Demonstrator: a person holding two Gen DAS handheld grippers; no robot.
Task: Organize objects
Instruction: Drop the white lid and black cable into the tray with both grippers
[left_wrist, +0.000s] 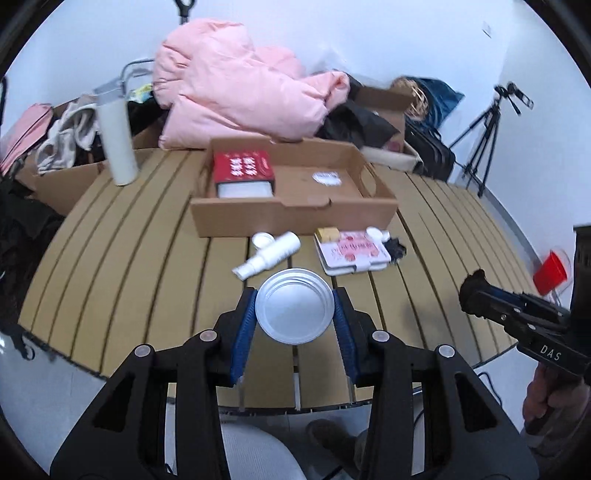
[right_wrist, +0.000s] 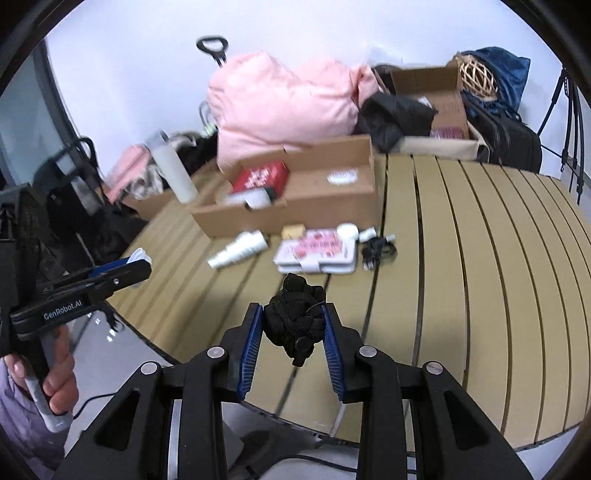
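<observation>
My left gripper (left_wrist: 294, 307) is shut on a round silver tin (left_wrist: 294, 306) and holds it above the slatted table (left_wrist: 147, 240). My right gripper (right_wrist: 293, 321) is shut on a black coiled cable bundle (right_wrist: 294, 317); it also shows at the right of the left wrist view (left_wrist: 476, 286). An open cardboard box (left_wrist: 295, 218) (right_wrist: 295, 206) stands at the far middle with a red packet (left_wrist: 243, 167) (right_wrist: 261, 177) inside. In front of it lie a white spray bottle (left_wrist: 267, 254) (right_wrist: 238, 249), a pink-printed wipes pack (left_wrist: 351, 253) (right_wrist: 317, 251), a small yellow block (left_wrist: 328, 233) and another black cable (right_wrist: 376, 249).
A tall white tumbler (left_wrist: 116, 144) (right_wrist: 173, 173) stands at the far left of the table. A pink duvet (left_wrist: 240, 85), bags and boxes pile up behind. A tripod (left_wrist: 487, 129) stands at the right, a red cup (left_wrist: 552, 273) beyond the table edge.
</observation>
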